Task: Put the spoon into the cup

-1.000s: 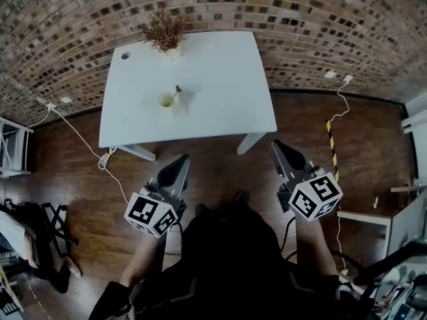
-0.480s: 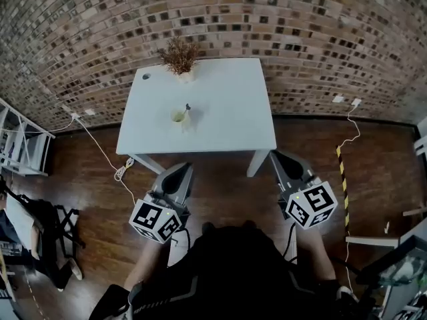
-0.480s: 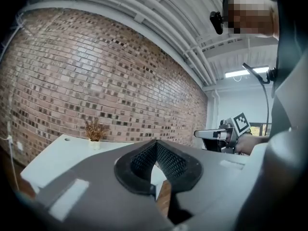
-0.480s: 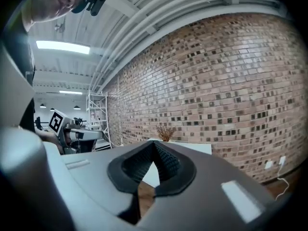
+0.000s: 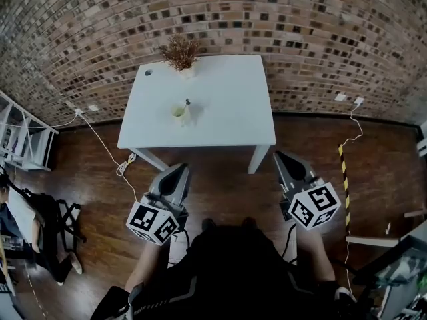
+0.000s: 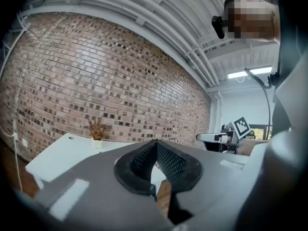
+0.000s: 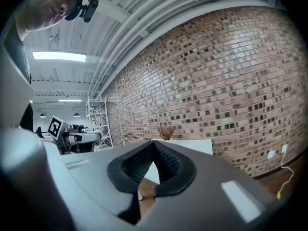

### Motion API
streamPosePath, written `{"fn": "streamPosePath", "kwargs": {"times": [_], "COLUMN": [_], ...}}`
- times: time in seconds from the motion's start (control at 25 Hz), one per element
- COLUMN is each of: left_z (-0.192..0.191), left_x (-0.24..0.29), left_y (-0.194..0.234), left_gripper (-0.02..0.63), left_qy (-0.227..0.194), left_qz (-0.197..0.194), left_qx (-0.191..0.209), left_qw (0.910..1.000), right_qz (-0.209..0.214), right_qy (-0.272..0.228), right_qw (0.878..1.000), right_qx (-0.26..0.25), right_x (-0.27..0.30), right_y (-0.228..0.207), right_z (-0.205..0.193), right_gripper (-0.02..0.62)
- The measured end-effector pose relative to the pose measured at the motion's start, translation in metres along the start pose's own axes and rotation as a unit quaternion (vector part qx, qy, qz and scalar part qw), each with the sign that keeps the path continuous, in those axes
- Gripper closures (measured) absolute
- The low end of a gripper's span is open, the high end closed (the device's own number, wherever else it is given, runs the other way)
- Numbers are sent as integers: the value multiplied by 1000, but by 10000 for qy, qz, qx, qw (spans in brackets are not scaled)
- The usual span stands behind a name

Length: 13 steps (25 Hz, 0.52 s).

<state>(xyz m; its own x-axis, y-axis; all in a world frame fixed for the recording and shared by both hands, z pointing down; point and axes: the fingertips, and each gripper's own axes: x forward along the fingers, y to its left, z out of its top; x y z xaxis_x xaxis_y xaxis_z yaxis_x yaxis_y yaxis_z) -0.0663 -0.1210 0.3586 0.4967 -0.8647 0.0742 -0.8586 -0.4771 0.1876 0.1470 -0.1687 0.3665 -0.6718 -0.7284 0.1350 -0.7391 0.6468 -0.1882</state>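
On the white table (image 5: 227,112) stands a small pale yellow cup (image 5: 178,113), and a dark-handled spoon (image 5: 187,104) leans inside it. Both grippers hover over the wooden floor, short of the table's near edge. My left gripper (image 5: 180,169) is shut with nothing between its jaws, as the left gripper view (image 6: 155,143) also shows. My right gripper (image 5: 279,157) is likewise shut and empty, seen too in the right gripper view (image 7: 154,145). In both gripper views the jaws hide the cup.
A dried plant in a white vase (image 5: 181,53) stands at the table's far edge by the brick wall; it also shows in the gripper views (image 6: 97,129) (image 7: 166,131). A white cable (image 5: 107,149) trails on the floor at left. A metal shelf (image 5: 23,145) stands far left.
The head view has swung, so the table now sits more central. Both grippers have lifted slightly and stay shut. The spoon remains in the cup.
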Motion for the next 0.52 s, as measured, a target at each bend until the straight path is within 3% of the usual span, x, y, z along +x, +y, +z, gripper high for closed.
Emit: {"fn": "streamPosePath", "kwargs": {"times": [0.52], "left_z": [5], "left_x": [-10], "left_y": [-13], "left_gripper": [612], "left_qy": [-64], "left_qz": [61], "left_qx": [34], "left_qw": [10000], "right_qz": [47], "right_qy": [-38], "right_qw": [10000], "right_qx": [18], "right_x": [-14], "right_y": [6], "right_z": [1], "right_gripper": [589]}}
